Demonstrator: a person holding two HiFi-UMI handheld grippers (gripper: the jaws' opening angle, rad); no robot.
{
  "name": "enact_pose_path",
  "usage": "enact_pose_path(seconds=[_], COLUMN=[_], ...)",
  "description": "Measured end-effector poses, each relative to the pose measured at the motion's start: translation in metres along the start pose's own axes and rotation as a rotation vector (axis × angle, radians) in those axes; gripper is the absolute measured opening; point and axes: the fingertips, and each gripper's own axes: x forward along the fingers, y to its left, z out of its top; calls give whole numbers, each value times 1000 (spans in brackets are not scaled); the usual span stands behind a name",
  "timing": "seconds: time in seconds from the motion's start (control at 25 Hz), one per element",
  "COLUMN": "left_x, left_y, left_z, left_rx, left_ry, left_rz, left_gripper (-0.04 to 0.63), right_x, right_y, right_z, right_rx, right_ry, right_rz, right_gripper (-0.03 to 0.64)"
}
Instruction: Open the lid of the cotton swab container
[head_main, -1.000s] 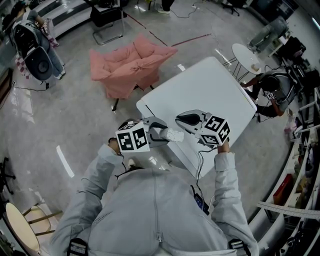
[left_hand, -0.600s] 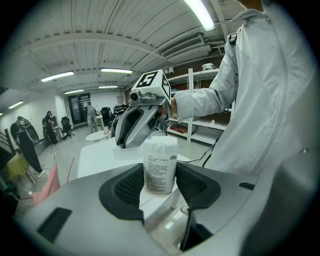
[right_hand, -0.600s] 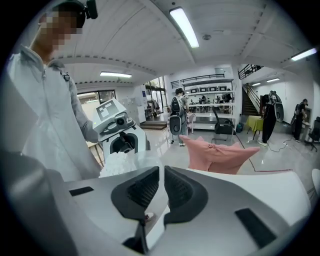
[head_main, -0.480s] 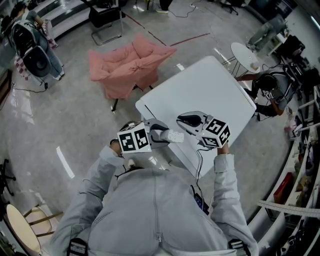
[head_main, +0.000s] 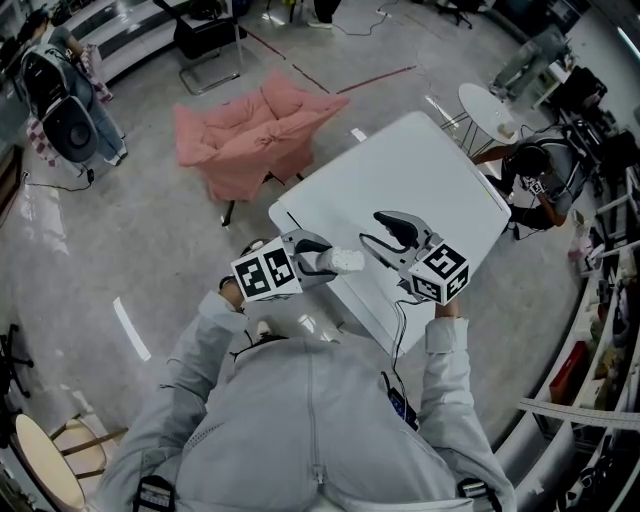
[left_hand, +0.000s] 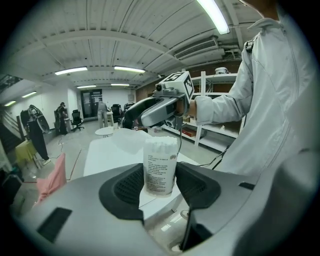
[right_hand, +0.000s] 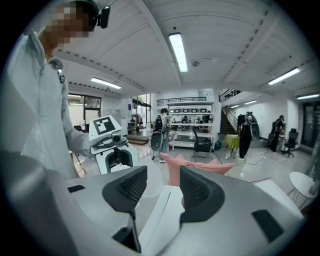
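Note:
My left gripper (head_main: 333, 261) is shut on the cotton swab container (left_hand: 160, 167), a clear labelled tub held upright over the white table's near edge. Its top stands uncovered, with white swab tips (left_hand: 161, 143) showing. My right gripper (head_main: 381, 234) hovers a little to the right of it and apart from it. Its jaws have just been opening and now stand open. In the right gripper view a pale translucent lid (right_hand: 151, 181) shows in the gap, with neither pad pressing on it. The left gripper view shows the same lid (left_hand: 126, 142) beyond the tub.
The white table (head_main: 420, 190) stretches away ahead of me. A pink padded chair (head_main: 255, 130) stands on the floor at its far left. At the right are a small round table (head_main: 490, 110), a seated person (head_main: 540, 180) and shelving.
My right gripper has drawn away from the container's top, up and to the right, and its jaws have gone from shut to open. The left gripper has kept its hold and barely moved.

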Motion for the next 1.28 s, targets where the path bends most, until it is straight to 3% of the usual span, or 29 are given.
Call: enact_pose_path(seconds=[0.32,0.56,0.72,0.96,1.28], left_x=[-8,-20,-33,-57,-80], left_y=[57,84,101,120,125], left_z=[9,21,33,49,65], left_rx=[-47,-75,-101,-156,-118], left_ry=[-51,-81,-122,-220,-307], left_rz=[266,399,467,582,678], left_gripper=[215,215,215,215,215], right_x=[-33,-64,-85,-104,-125], right_y=[-38,-53,-66,-66,-67], right_z=[21,27,32,35,53], right_rx=[-25,-101,-117,-61,-22], right_ry=[-88,-79,-60,-96,-187], right_rz=[-330,-533,-688,-751,-815], right_gripper=[199,193,138,82,48])
